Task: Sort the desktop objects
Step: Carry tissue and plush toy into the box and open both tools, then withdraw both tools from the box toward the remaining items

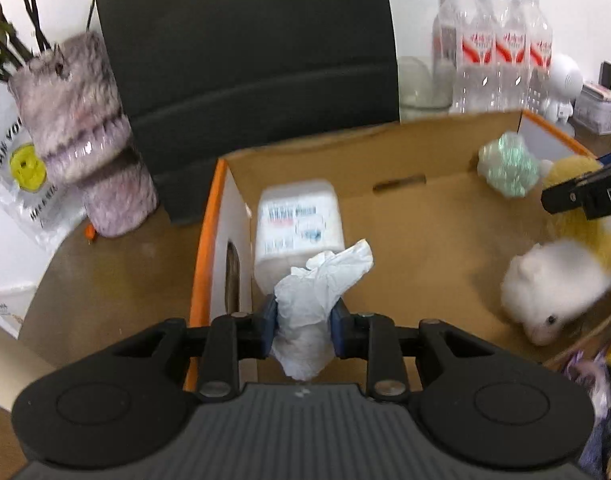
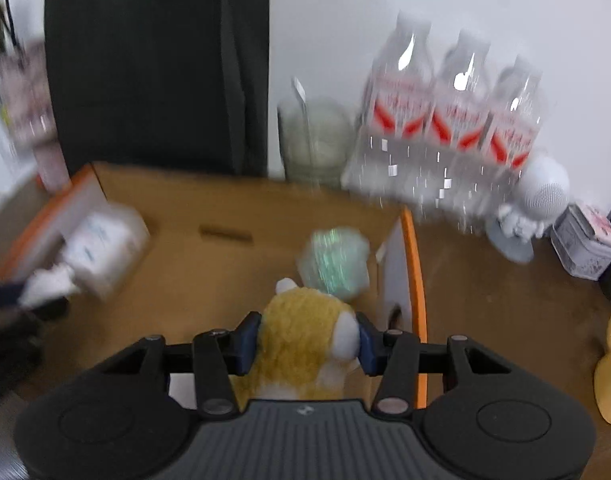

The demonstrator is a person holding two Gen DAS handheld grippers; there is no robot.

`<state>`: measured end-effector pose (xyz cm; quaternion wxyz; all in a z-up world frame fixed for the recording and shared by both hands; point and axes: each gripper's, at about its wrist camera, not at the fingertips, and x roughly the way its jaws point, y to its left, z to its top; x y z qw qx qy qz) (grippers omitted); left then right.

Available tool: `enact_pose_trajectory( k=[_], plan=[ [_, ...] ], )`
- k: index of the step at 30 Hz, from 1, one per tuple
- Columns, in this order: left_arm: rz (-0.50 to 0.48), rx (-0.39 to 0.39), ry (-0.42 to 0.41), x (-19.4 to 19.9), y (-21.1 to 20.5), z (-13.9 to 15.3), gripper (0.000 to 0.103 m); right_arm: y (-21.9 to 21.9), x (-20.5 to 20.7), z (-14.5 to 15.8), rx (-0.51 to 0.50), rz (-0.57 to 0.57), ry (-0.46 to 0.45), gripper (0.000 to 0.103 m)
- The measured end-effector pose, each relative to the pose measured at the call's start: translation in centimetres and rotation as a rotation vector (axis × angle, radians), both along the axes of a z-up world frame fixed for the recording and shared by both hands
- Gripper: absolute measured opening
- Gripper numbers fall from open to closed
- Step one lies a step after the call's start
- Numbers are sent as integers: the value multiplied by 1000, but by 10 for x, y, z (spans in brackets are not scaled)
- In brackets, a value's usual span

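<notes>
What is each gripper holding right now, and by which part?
The left gripper pinches the crumpled white tissue across its middle. The right gripper clamps the yellow plush toy across its body, over the cardboard box.

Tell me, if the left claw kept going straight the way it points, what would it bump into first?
Probably the white plastic-wrapped tissue pack lying in the brown cardboard box, just beyond the crumpled white tissue that the left claw grips. Depth is hard to judge here.

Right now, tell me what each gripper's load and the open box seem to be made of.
Crumpled white wad: probably tissue, matte, creased.
Yellow-and-white toy: plush, fuzzy pile.
Box: likely cardboard, dull brown inside, orange and white outside.
</notes>
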<state>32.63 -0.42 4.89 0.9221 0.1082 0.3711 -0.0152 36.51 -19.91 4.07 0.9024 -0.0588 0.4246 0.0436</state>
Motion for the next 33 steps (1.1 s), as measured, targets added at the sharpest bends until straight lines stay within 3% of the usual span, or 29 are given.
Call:
enact_pose_trajectory(
  k=[2,6,8,10,11,12,14,16,20,22,24,28,31,33],
  plan=[
    [-10,37,-1,-3,-2,-3,30,-6,0,-10,10,-1,34,48],
    [-13,37,27,-3,-1,-1,33,-5,-1,-22,-53,14,95,54],
    [-16,34,56,-1,-2,4,42,-1,-2,-25,-85,35,94,55],
    [-24,-4,80,-3,1,13,65,1,-2,-21,-93,30,113,64],
    [-24,-29,90,-5,3,19,69,0,-3,-15,-77,30,114,71],
    [-20,-52,99,-7,5,25,80,-1,-4,-8,-54,29,114,73],
    [-3,-90,88,-15,9,41,84,-4,-10,11,-4,31,98,78],
    [24,-125,83,-22,12,57,95,-7,-20,32,34,23,73,82],
    [61,-220,75,-39,16,88,97,-9,-40,67,178,41,70,95],
    [76,-215,68,-49,12,101,99,-11,-50,73,289,61,107,95],
    [88,-194,22,-64,8,109,102,-12,-61,74,329,47,123,95],
    [86,-233,-169,-110,7,111,103,-6,-104,76,277,13,-17,95],
    [42,-265,-353,-154,9,101,103,-1,-158,74,261,42,-268,95],
    [16,-290,-417,-177,9,93,103,-3,-190,65,305,63,-418,95]
  ],
)
